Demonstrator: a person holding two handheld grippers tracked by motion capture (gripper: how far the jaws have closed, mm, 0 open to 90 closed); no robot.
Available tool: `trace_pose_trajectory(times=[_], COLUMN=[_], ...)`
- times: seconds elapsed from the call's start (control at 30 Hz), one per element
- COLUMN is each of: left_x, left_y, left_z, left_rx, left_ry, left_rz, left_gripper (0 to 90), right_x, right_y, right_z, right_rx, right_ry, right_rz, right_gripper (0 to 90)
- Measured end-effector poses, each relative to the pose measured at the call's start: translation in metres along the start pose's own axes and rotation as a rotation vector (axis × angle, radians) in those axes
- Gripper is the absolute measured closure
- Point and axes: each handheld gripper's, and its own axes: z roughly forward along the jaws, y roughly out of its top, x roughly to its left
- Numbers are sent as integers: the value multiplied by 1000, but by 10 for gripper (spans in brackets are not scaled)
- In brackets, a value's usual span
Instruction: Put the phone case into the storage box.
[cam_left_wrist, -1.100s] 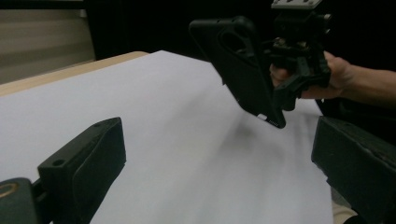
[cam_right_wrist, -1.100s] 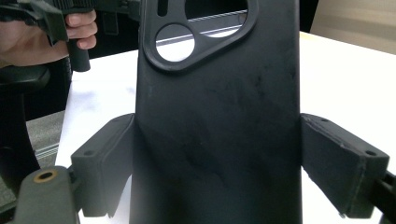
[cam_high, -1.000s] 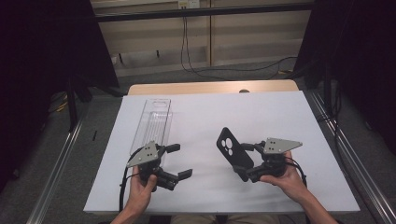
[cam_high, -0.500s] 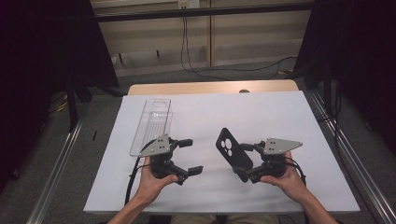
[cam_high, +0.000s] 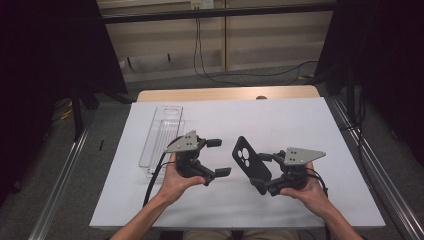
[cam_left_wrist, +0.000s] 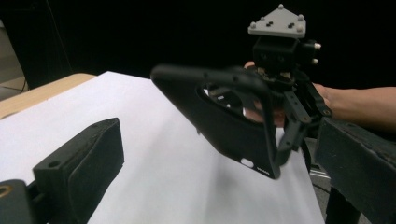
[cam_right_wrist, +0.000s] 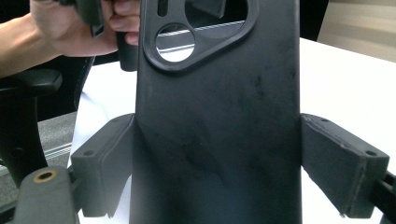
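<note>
A: Where does the white surface (cam_high: 320, 130) carry the phone case (cam_high: 251, 161)?
B: Lifted just above its middle, clamped across its width by the right hand-held gripper (cam_high: 265, 172); no readable writing.
A: And the left hand-held gripper (cam_high: 218, 156)?
B: Just left of the case, jaws wide apart, holding nothing.

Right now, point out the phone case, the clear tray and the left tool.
phone case (cam_high: 251, 162): high view, its back panel.
clear tray (cam_high: 163, 131): high view, its floor.
left tool (cam_high: 218, 157): high view, between its tips.
</note>
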Motion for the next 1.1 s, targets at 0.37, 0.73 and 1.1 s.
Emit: trace_pose_trajectory(times=[0.37,0.73,1.1], left_x=[7,9,12], left_y=[3,-2,-2], left_z=[18,22,22], left_rx=[31,9,12], left_ry=[-97,-135,-176], left_rz=[7,-3,14], left_gripper=[19,40,52], right_x=[1,6,3], right_y=[0,2,1], right_z=[-1,7,9], right_rx=[-6,6,10], right_ry=[23,77,114], right_rz=[-3,-8,2], right_gripper=[139,139,138])
